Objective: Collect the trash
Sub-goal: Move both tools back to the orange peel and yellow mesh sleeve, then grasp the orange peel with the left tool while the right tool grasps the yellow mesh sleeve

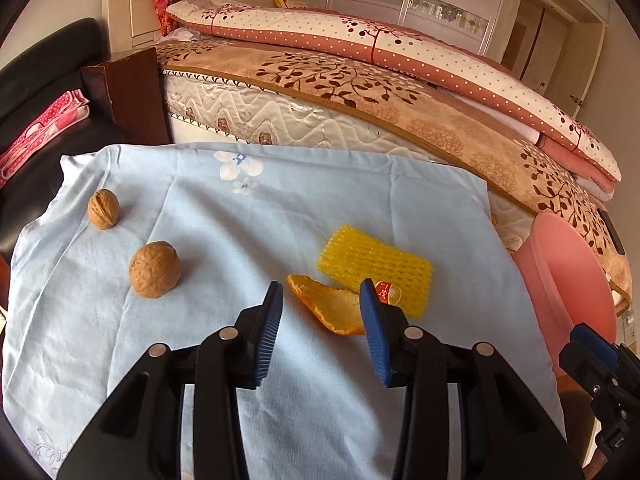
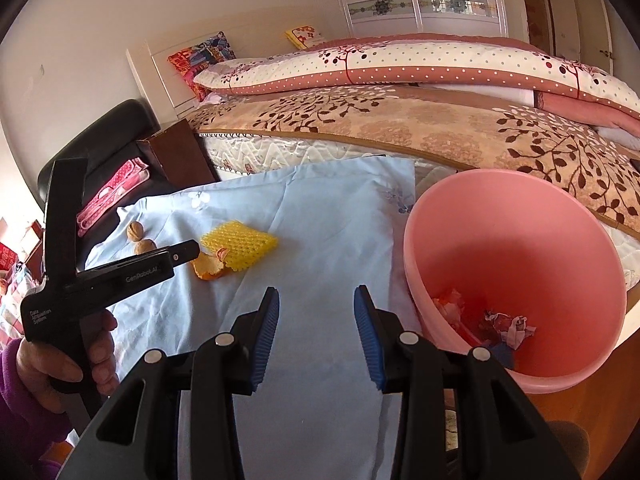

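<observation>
Trash on the pale blue flowered cloth (image 1: 280, 216) comes to 2 pieces: a curled orange peel (image 1: 332, 308) and a yellow foam fruit net (image 1: 376, 264) with a small red sticker, lying touching each other near the middle of the cloth. The left gripper (image 1: 320, 308) points down at them with its blue ribbed pads apart; the peel sits just ahead of the gap, its near edge partly hidden behind the right-hand pad, and neither pad presses on it. In the right wrist view this same black tool is held by a hand (image 2: 76, 356) in a purple sleeve. 2 brown whole walnuts (image 1: 155, 269) rest on the cloth's left part, well apart from the peel. The right gripper (image 2: 316, 308) hangs over bare cloth with its fingers spread and nothing between them. Just beside it on the right stands a round pink plastic bin (image 2: 592, 280), with crumpled scraps of paper at its bottom. Behind the cloth runs a bed (image 1: 360, 80) with a brown leaf-patterned blanket and a folded dotted quilt.
</observation>
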`<control>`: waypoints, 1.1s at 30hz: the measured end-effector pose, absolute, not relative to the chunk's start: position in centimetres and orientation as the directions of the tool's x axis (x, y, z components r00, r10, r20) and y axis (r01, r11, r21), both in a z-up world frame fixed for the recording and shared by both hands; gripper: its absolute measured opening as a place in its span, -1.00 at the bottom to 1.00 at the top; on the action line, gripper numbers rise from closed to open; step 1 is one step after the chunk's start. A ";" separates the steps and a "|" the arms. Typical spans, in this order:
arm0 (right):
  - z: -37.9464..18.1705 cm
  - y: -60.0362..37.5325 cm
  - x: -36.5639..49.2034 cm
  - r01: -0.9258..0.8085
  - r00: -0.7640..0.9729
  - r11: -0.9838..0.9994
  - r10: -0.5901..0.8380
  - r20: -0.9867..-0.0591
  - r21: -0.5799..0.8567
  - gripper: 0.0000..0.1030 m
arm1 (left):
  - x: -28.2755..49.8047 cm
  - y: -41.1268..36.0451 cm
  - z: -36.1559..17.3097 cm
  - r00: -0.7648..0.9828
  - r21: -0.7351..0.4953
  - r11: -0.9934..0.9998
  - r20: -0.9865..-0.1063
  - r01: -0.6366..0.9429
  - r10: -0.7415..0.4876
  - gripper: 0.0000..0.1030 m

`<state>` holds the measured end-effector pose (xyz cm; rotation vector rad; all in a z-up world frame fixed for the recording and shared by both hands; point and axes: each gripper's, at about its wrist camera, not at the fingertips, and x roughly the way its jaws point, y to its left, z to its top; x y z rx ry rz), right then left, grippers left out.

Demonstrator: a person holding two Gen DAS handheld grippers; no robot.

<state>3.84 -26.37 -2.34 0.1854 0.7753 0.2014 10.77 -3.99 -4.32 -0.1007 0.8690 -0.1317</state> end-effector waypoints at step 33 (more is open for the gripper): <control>-4.5 -17.2 10.0 -0.333 0.504 0.893 0.440 -0.743 0.302 -0.25 | 10.4 -1.6 -4.5 0.603 -0.169 0.982 -0.776 0.081 -0.183 -0.89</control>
